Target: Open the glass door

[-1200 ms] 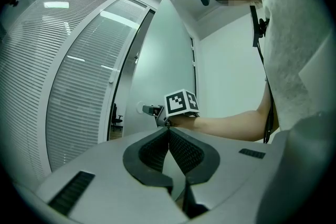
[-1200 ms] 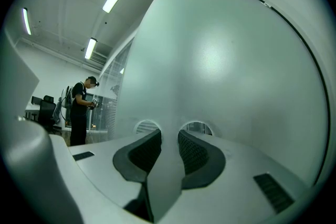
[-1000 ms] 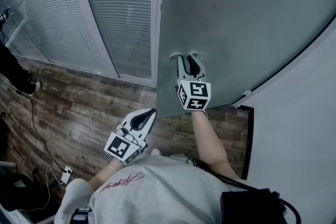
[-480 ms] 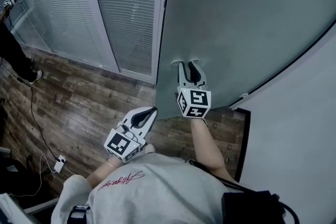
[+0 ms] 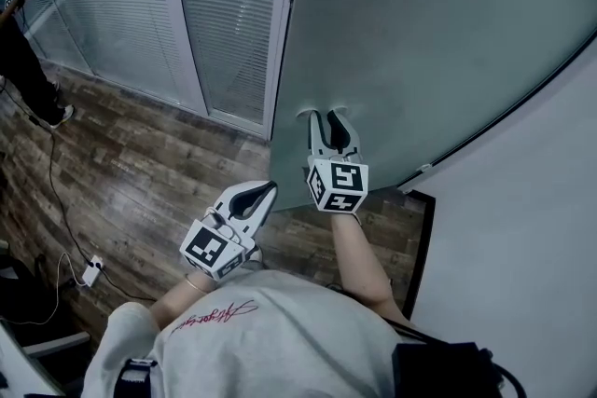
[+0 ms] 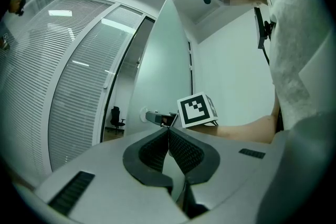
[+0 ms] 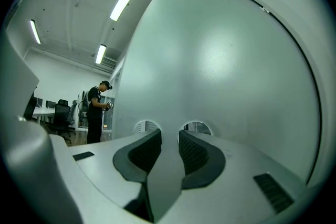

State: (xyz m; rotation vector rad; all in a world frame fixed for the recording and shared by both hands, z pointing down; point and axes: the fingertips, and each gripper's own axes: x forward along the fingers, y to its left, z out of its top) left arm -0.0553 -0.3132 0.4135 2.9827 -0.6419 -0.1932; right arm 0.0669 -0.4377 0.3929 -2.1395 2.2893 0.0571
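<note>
The frosted glass door (image 5: pixel 438 33) stands ajar, its free edge toward the blinds. My right gripper (image 5: pixel 325 116) points level at the door and is shut on the door handle (image 6: pixel 157 118), a grey lever on a round mount. In the right gripper view the handle's bar (image 7: pixel 165 165) lies between the pads, with the door (image 7: pixel 220 60) filling the view behind. My left gripper (image 5: pixel 270 188) hangs lower left of the right one, near the door's edge, shut and holding nothing; its tips (image 6: pixel 168 131) meet.
A glass partition with blinds (image 5: pixel 224 14) runs along the left of the door. A white wall (image 5: pixel 522 228) and a dark frame strip (image 5: pixel 420 238) lie to the right. A cable and power strip (image 5: pixel 90 270) sit on the wood floor (image 5: pixel 121 163). A person (image 7: pixel 97 113) stands beyond.
The right gripper has stayed on the handle while it and the door have shifted left. The left gripper has moved the same way beside it. The floor and blinds have slid right in the head view.
</note>
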